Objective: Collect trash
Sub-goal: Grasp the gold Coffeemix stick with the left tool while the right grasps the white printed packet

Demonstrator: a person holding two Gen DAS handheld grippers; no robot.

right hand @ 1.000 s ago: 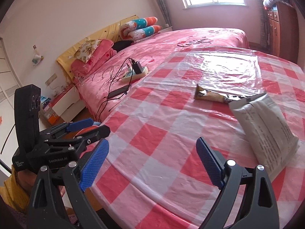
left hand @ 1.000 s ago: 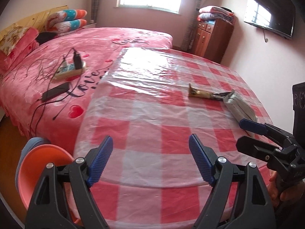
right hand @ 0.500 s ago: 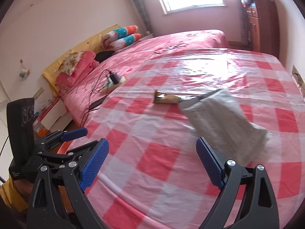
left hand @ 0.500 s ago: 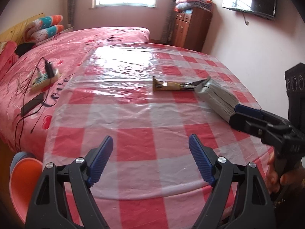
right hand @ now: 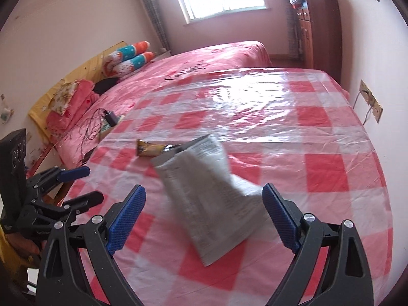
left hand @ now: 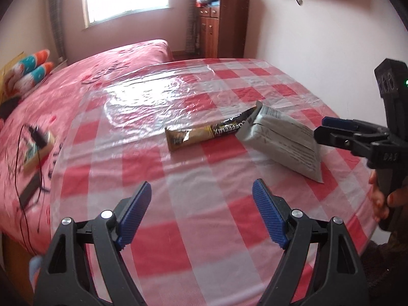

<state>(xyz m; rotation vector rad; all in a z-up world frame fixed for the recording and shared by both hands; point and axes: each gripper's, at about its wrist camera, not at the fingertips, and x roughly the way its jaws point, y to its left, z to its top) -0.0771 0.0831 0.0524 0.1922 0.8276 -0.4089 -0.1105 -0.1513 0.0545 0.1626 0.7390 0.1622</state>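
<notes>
Grey pouch [right hand: 214, 199] between wide right gripper [right hand: 204, 216] jaws, seemingly untouched.

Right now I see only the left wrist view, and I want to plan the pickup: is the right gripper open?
Observer: Yes. The right gripper has its jaws wide apart and holds nothing.
Operator: Where is the pouch relative to it?
Observer: The pouch lies on the cloth straight ahead of it. Its near end shows between the two fingers, and the pads are not pressing on it.
Operator: Anything to that side that I can't see?
Observer: A socket on the wall, beyond the cloth's right edge.
</notes>
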